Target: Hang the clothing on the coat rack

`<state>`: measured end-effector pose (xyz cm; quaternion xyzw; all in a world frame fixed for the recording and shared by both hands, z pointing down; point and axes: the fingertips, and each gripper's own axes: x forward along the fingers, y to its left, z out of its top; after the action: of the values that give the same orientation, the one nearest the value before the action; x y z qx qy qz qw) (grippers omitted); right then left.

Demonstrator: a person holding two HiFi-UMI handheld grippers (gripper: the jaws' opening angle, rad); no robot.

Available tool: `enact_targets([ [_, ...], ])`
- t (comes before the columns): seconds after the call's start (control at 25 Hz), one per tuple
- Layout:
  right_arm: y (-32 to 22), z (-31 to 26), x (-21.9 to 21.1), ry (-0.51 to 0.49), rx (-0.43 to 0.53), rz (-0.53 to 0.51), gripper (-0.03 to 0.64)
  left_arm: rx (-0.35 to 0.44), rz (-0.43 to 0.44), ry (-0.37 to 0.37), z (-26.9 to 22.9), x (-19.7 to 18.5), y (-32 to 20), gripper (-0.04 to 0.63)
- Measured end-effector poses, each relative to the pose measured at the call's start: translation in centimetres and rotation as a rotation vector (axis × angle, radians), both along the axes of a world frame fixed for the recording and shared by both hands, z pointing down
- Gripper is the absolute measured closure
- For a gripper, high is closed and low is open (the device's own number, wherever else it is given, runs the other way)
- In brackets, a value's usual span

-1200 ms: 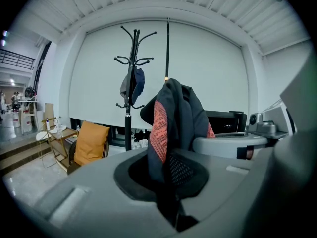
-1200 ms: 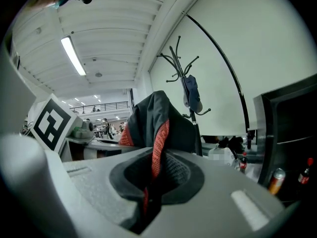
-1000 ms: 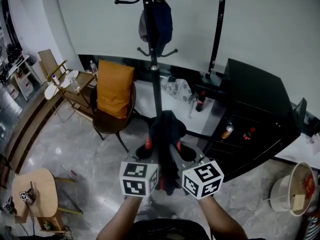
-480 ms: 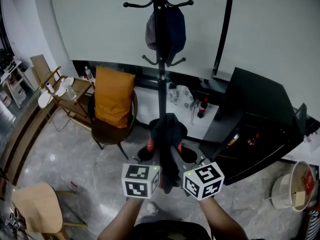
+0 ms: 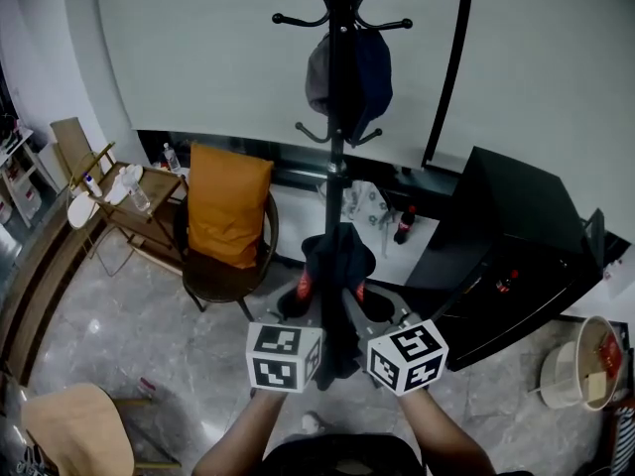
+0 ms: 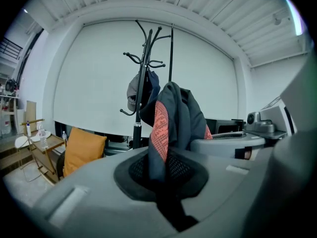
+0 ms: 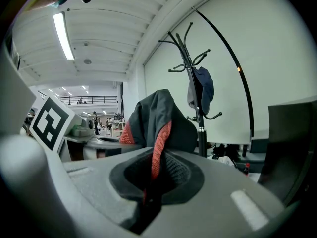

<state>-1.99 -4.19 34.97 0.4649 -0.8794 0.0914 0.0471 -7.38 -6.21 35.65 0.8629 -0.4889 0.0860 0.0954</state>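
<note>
Well, I have the clothing (image 5: 337, 258), a dark garment with orange-red trim, pinched in both sets of jaws at once. My left gripper (image 5: 303, 305) is closed on one stretch of the trimmed edge and my right gripper (image 5: 362, 305) on another, the two just beside each other. Each gripper view shows the fabric running down into the closed jaws, bunched up above them. I hold the garment in the air in front of me, between me and the coat rack (image 5: 337, 137). The rack's pole stands beyond it, and I judge nothing of the cloth is touching the rack. So the pick-up is done and the hanging is not: none of the garment is on a hook yet. One lower hook already carries a dark cap-like thing (image 5: 349, 75). The other curved hooks (image 5: 389, 23) near the top look free, and they sit well above where I hold the clothing. What is left, as I judge it, is to lift the garment to a free hook, drape a loop or collar over it, and open both jaws.
</note>
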Motion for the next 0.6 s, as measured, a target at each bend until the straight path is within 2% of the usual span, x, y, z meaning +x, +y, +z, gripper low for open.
enact_targets([
  [0.6, -2.9, -1.2, -1.8, 0.008, 0.043, 0.053, 0.591, 0.023, 0.048, 0.01, -1.0, -1.9, -2.8, 0.566],
])
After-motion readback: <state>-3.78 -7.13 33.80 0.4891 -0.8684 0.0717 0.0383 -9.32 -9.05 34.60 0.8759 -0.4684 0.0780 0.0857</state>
